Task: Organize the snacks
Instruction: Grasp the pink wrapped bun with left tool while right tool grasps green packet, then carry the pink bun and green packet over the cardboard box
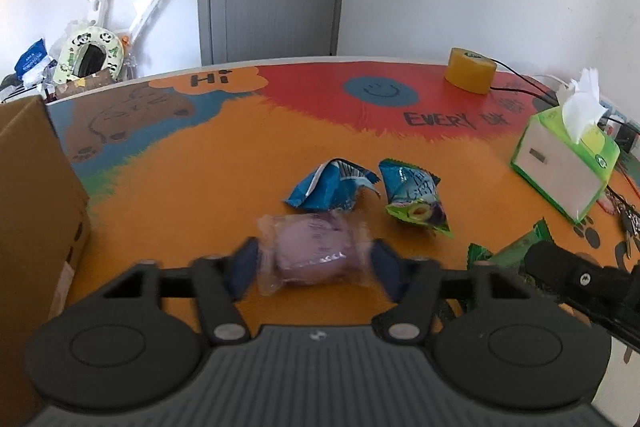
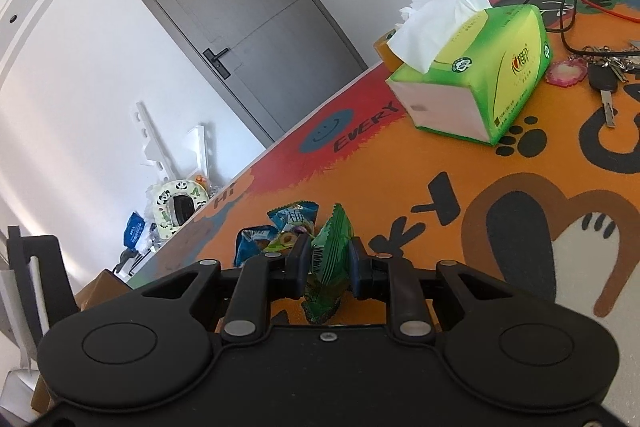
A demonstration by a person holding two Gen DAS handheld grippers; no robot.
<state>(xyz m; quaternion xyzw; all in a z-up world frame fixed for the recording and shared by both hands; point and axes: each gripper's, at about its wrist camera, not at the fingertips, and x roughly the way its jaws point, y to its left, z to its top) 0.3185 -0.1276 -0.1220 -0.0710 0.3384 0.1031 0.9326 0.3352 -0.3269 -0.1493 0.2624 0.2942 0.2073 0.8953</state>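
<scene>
Left gripper (image 1: 314, 259) narrowed around the purple bun (image 1: 310, 247) low over the table (image 1: 200, 187); pads look touching its wrapper. Right gripper (image 2: 329, 259) clamped on the green packet (image 2: 330, 247). Best squeezed gently and lifted straight, probably toward the cardboard box (image 1: 36, 207). Four snacks counted: one bun, one green packet, one blue packet (image 1: 328, 187), one blue-green packet (image 1: 416, 197). One tissue box (image 1: 564, 167).

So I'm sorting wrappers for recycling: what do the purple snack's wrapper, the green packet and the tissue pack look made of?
Purple snack: clear thin plastic film, judging by the see-through crimped ends, though blurred. Green packet: glossy printed plastic or foil laminate, with a zigzag seal edge and creased shine. Tissue pack: soft printed plastic wrap, smooth and slightly shiny, with white paper tissue sticking out on top.
</scene>
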